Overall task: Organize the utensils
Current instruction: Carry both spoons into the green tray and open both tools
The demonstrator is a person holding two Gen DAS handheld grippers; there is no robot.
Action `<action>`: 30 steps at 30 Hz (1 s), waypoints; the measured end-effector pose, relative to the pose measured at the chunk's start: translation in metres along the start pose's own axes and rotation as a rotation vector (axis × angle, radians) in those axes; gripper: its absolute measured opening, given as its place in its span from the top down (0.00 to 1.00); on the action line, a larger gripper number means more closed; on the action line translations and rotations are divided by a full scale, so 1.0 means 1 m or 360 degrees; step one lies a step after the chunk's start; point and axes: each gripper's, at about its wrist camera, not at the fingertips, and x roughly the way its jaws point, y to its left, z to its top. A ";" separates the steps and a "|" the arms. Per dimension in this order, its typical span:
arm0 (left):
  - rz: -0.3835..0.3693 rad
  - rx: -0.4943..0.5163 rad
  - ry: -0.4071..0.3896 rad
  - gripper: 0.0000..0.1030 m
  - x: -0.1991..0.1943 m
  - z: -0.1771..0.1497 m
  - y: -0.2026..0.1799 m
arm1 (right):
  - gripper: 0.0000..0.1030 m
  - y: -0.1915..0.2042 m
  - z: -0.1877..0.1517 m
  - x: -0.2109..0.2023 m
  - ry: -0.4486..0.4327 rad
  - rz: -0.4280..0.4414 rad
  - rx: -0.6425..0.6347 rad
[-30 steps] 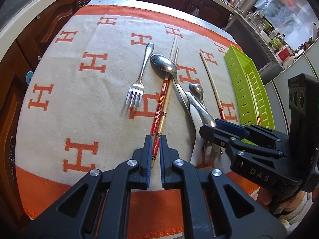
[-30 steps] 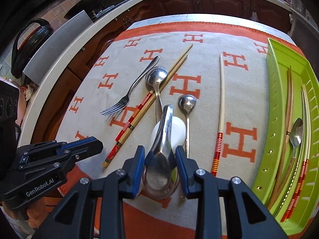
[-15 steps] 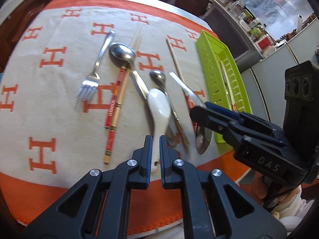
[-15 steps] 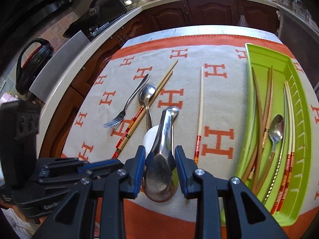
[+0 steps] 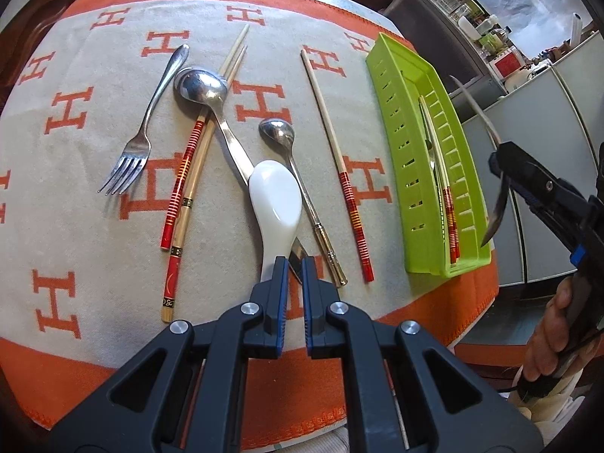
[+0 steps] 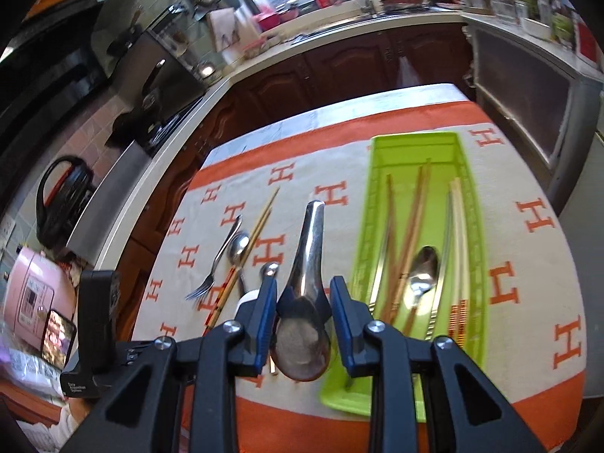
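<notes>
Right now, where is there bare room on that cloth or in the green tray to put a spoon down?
Bare cloth lies left of the fork, and again right of the tray in the right view. The tray's far end is free. Crowded: between the fork and the lone chopstick, and the tray's near half.

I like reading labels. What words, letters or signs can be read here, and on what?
"H", repeated in orange: the beige woven tablecloth.
"Data Acquisition System", small and uncertain: the black left gripper, seen from the right wrist.
Pink appliance's panel and black-and-gold chopstick marks: too small.
</notes>
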 end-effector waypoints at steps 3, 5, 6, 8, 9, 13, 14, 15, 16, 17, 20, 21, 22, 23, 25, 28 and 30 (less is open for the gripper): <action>-0.0002 -0.0027 -0.0008 0.87 -0.006 0.002 0.003 | 0.73 -0.019 0.004 -0.003 -0.0026 -0.0064 0.0057; 0.0014 -0.0047 -0.0030 0.57 -0.010 0.005 0.007 | 0.73 -0.034 0.005 -0.002 -0.0025 -0.0094 0.0101; 0.0025 -0.0062 -0.0058 0.40 -0.012 0.006 0.009 | 0.73 -0.039 0.005 0.000 -0.0022 -0.0101 0.0117; 0.0028 -0.0086 -0.0088 0.35 -0.015 0.009 0.012 | 0.73 -0.047 0.005 0.003 -0.0016 -0.0120 0.0145; 0.0019 -0.0094 -0.0085 0.35 -0.015 0.011 0.013 | 0.76 -0.050 0.004 0.005 -0.0009 -0.0122 0.0156; 0.0004 -0.0106 -0.0090 0.35 -0.012 0.014 0.012 | 0.76 -0.060 0.002 0.013 0.0041 -0.0121 0.0184; 0.0012 -0.0097 -0.0087 0.35 -0.011 0.014 0.010 | 0.76 -0.061 0.001 0.014 0.0052 -0.0119 0.0189; 0.0022 -0.0086 -0.0083 0.36 -0.009 0.014 0.008 | 0.76 -0.062 0.000 0.016 0.0065 -0.0106 0.0200; 0.0026 -0.0082 -0.0083 0.38 -0.007 0.015 0.006 | 0.76 -0.063 -0.001 0.016 0.0072 -0.0089 0.0207; 0.0031 -0.0076 -0.0082 0.40 -0.006 0.015 0.004 | 0.76 -0.062 -0.002 0.016 0.0072 -0.0082 0.0203; 0.0058 -0.0050 -0.0075 0.48 0.000 0.015 0.000 | 0.76 -0.059 -0.003 0.013 0.0059 -0.0078 0.0164; 0.0069 -0.0048 -0.0068 0.51 0.002 0.015 -0.001 | 0.76 -0.058 -0.003 0.011 0.0053 -0.0073 0.0157; 0.0074 -0.0053 -0.0055 0.54 0.006 0.015 -0.001 | 0.76 -0.058 -0.004 0.010 0.0048 -0.0063 0.0151; 0.0075 -0.0059 -0.0045 0.56 0.009 0.016 -0.001 | 0.76 -0.058 -0.004 0.009 0.0045 -0.0055 0.0149; 0.0084 -0.0077 -0.0025 0.62 0.015 0.016 0.000 | 0.76 -0.058 -0.005 0.007 0.0038 -0.0036 0.0139; 0.0097 -0.0094 -0.0024 0.67 0.021 0.016 0.002 | 0.76 -0.057 -0.006 0.006 0.0040 -0.0020 0.0122; 0.0128 -0.0081 -0.0030 0.75 0.023 0.017 -0.001 | 0.76 -0.058 -0.006 0.007 0.0045 -0.0006 0.0118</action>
